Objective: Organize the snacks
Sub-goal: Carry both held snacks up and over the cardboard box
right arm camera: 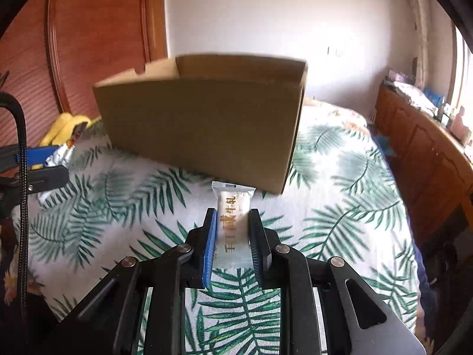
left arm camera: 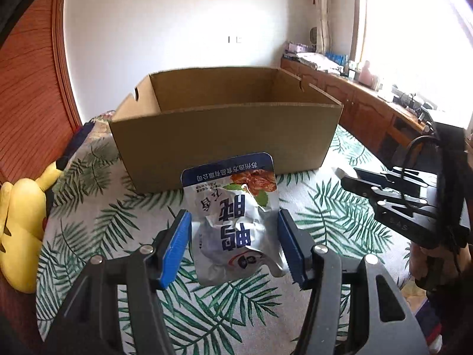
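holding silver pouch (left arm camera: 236, 224) | right hand-held gripper (right arm camera: 233, 230) clamping candy bar (right arm camera: 233, 222) | box (left arm camera: 224, 136) ahead

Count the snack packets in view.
2. A silver foil packet sits between the pads of the left hand-held gripper; a white candy bar is pinched in the right hand-held gripper. The cardboard box may hide others inside.

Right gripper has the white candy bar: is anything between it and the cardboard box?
Nothing visible lies between them. The white candy bar, clamped in the right gripper, sits just short of the cardboard box. Only the box's near wall must be cleared to reach the open top.
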The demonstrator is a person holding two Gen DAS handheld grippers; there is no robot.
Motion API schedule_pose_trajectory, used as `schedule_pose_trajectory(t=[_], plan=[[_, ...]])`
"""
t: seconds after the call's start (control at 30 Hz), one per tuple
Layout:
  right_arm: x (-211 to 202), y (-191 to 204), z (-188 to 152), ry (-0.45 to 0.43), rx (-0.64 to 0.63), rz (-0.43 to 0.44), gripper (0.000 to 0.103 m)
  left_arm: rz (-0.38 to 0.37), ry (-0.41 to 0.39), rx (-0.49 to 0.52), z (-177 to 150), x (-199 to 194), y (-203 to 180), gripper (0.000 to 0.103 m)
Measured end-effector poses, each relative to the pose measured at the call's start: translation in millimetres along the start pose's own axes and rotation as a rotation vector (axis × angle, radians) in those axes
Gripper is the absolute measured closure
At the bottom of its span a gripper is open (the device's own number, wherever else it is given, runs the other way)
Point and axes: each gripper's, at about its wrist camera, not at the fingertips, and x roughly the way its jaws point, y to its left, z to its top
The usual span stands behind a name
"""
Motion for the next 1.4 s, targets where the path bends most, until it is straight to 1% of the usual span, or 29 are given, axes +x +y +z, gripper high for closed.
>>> schedule_pose_trajectory(t=[0.17, 0.27, 0.47, 0.63, 0.9, 1.13, 1.4], plan=[[-32, 3, 15, -0.088, 0.008, -0.001, 0.084, -0.002, -0.056, 0.000, 15, -15, 5, 0.045], [-46, 7, 23, -0.124, 0.026, -0.002, 0.084, 0.000, -0.082, -0.007, 19, -23, 9, 0.045], [-72, 13, 35, -0.188, 0.035, 0.013, 0.084, 0.009, -0.121, -0.002, 30, -33, 10, 0.045], [-79, 16, 43, -0.224, 0.045, 0.017, 0.084, 0.010, -0.144, 0.006, 37, -35, 11, 0.044], [-73, 10, 55, -0.238, 0.056, 0.017, 0.084, 0.009, -0.162, -0.001, 48, -29, 17, 0.044], [-62, 9, 70, -0.243, 0.052, 0.008, 0.084, -0.002, -0.169, 0.004, 64, -11, 25, 0.044], [-24, 6, 94, -0.210, 0.037, 0.005, 0.084, -0.003, -0.174, 0.024, 94, 22, 39, 0.044]])
